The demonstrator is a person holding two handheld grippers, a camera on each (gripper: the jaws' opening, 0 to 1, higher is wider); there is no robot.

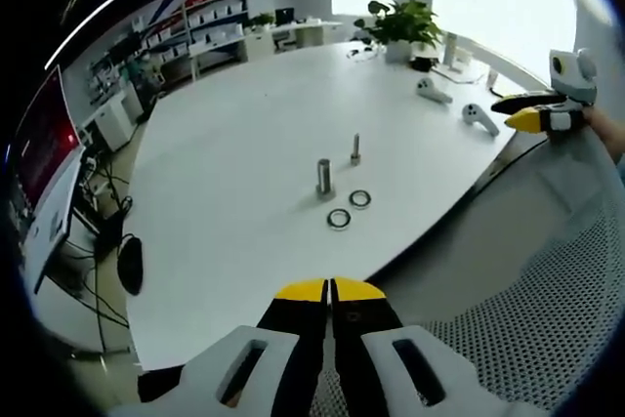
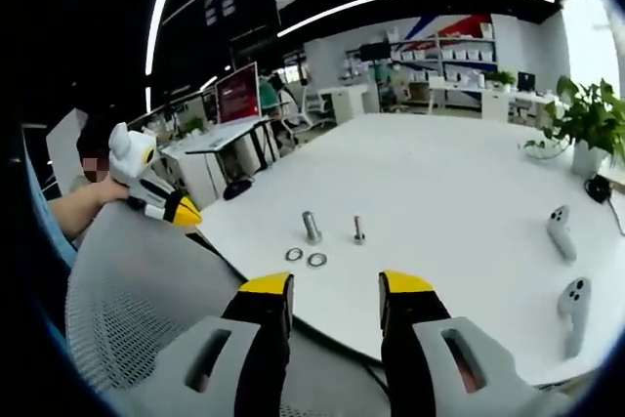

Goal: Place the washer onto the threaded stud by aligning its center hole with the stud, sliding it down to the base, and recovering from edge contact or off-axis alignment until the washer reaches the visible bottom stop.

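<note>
Two metal washers [image 1: 339, 219] [image 1: 360, 198] lie flat on the white table [image 1: 234, 124], just in front of a thick threaded stud [image 1: 324, 177] and a thinner stud [image 1: 355, 149], both upright. My left gripper [image 1: 329, 290] is shut with nothing in it and hangs short of the table edge. Off the table's right side my right gripper [image 1: 510, 112] is held in a hand. In the right gripper view the right gripper [image 2: 337, 285] stands open and empty, near the washers [image 2: 294, 254] [image 2: 316, 260] and the studs [image 2: 312, 227] [image 2: 358, 230]. The left gripper [image 2: 186, 212] is at the left.
A mesh chair back [image 1: 547, 310] [image 2: 137, 310] sits between the grippers and the table edge. Two white handheld controllers [image 1: 433, 92] [image 1: 479, 118] lie at the table's far side near a potted plant [image 1: 400, 21]. Desks, a monitor [image 2: 237, 95] and shelves stand beyond.
</note>
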